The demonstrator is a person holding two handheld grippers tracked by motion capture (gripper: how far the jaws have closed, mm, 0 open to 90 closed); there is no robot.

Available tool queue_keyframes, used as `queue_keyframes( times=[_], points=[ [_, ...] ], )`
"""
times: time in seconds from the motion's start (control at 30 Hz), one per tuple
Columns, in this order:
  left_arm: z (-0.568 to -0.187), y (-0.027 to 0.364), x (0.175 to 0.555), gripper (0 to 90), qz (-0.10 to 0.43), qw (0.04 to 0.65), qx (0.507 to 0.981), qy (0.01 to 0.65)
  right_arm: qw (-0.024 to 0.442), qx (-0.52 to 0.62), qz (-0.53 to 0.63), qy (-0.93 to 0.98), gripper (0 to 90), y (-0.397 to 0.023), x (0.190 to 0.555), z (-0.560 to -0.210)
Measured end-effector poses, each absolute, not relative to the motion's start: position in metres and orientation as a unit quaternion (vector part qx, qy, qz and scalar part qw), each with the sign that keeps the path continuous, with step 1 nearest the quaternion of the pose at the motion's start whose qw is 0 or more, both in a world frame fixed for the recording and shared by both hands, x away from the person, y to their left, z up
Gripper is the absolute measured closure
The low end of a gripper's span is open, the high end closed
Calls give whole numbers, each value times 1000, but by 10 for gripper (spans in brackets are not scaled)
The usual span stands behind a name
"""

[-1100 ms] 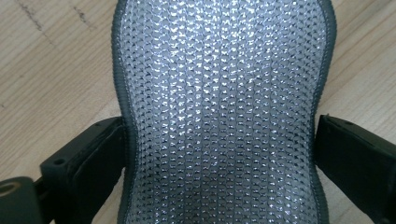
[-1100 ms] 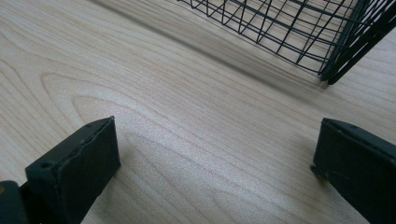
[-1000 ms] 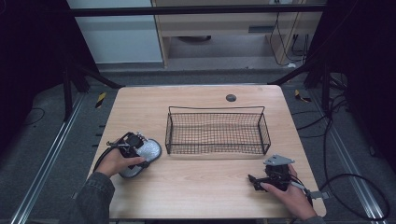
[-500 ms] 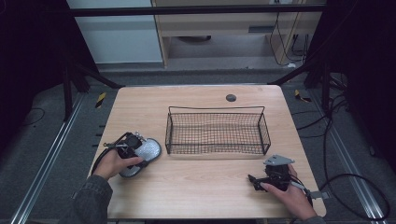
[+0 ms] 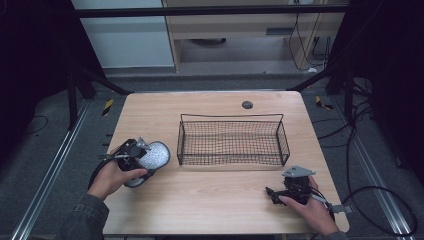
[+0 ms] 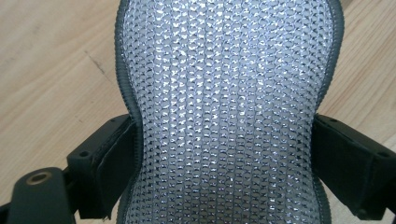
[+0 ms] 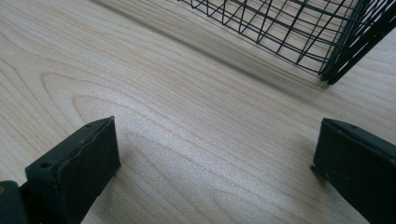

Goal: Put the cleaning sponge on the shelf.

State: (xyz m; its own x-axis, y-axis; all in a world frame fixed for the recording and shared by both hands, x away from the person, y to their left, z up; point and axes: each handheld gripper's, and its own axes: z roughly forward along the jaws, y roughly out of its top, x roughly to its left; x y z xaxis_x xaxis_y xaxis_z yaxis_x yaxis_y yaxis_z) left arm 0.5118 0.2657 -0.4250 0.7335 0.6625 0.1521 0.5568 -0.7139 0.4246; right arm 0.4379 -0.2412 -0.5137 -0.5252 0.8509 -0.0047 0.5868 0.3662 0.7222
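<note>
While the silvery mesh pad [image 6: 224, 112] lies on the wooden surface [image 5: 215, 200] near its left edge, the left gripper [image 5: 131, 155] has its jaws pinching it at the narrowed waist, one black jaw against each dark-trimmed side, as the left gripper view shows up close. From the high view the pad's rounded far end sticks out beyond the gripper toward the black wire basket [image 5: 232, 142], near it but not touching. The person's left hand [image 5: 112, 176] wraps the gripper from below, with a grey sleeve [image 5: 85, 220] coming in at the bottom edge. The basket stands upright in the middle of the surface. Well apart from the pad, near the front right corner, the right hand [image 5: 312, 212] holds the right gripper [image 7: 217, 163], whose jaws are spread wide over bare wood with nothing between them; a corner of the basket shows just ahead of them in the right gripper view. A small dark round spot [image 5: 247, 104] sits on the surface behind the basket.
</note>
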Motion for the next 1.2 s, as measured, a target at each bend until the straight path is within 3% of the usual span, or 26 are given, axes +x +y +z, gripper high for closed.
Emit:
queue_keyframes(
  times=[0.67, 1.2],
  points=[
    [-366, 251, 501, 107, 184, 204, 917, 290, 192, 447, 342, 804, 5, -241, 438, -514],
    [-311, 221, 527, 108, 186, 223, 933, 211, 196, 450, 340, 802, 4, -241, 438, -514]
  ],
)
